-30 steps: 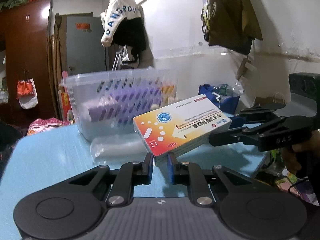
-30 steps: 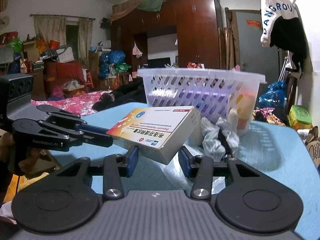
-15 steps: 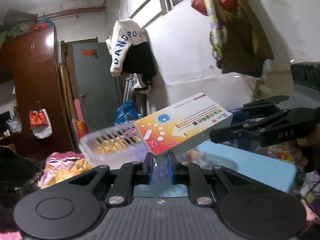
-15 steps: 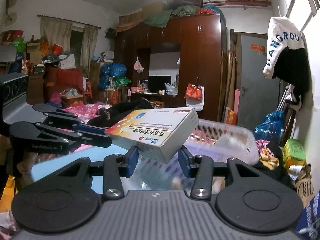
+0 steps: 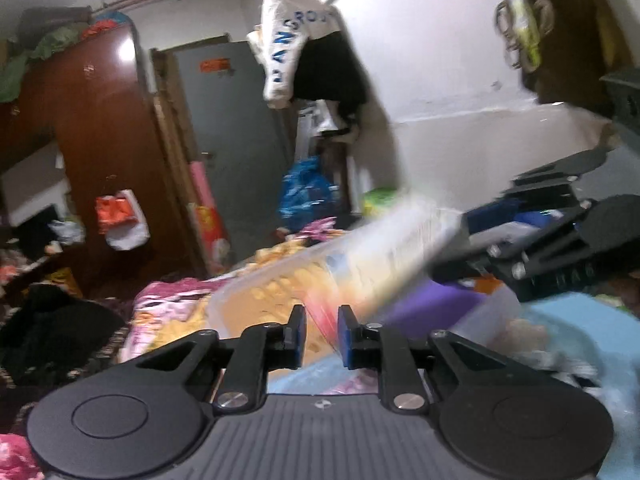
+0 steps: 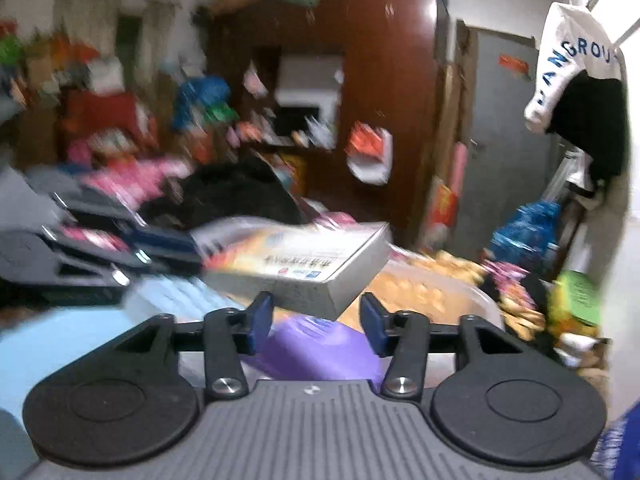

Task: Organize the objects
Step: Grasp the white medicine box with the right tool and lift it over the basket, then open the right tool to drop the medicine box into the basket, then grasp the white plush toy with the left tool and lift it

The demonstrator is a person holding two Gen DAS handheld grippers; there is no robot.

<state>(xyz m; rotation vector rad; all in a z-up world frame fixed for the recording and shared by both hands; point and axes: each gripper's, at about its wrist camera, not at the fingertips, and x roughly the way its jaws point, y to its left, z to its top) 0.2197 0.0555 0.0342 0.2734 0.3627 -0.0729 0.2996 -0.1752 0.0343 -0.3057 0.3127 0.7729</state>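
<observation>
A white and orange medicine box (image 5: 384, 256) is held between both grippers, above a clear plastic basket (image 5: 256, 300). It is motion-blurred. My left gripper (image 5: 322, 336) is shut on the box's near corner. My right gripper (image 6: 316, 316) is shut on the box's other end (image 6: 304, 264). The right gripper also shows in the left wrist view (image 5: 532, 252), the left gripper in the right wrist view (image 6: 92, 256). The basket (image 6: 480, 300) holds a purple pack (image 6: 320, 344) and yellowish items.
The light blue table (image 5: 580, 320) lies under the basket. A brown wardrobe (image 6: 384, 100), a grey door (image 5: 232, 140) and a hanging white garment (image 5: 296, 44) stand behind. Clothes and bags are piled on the floor around.
Both grippers have carried the box up and over the basket and tilted downward. The basket's inside now shows below the box. The view is blurred by fast motion.
</observation>
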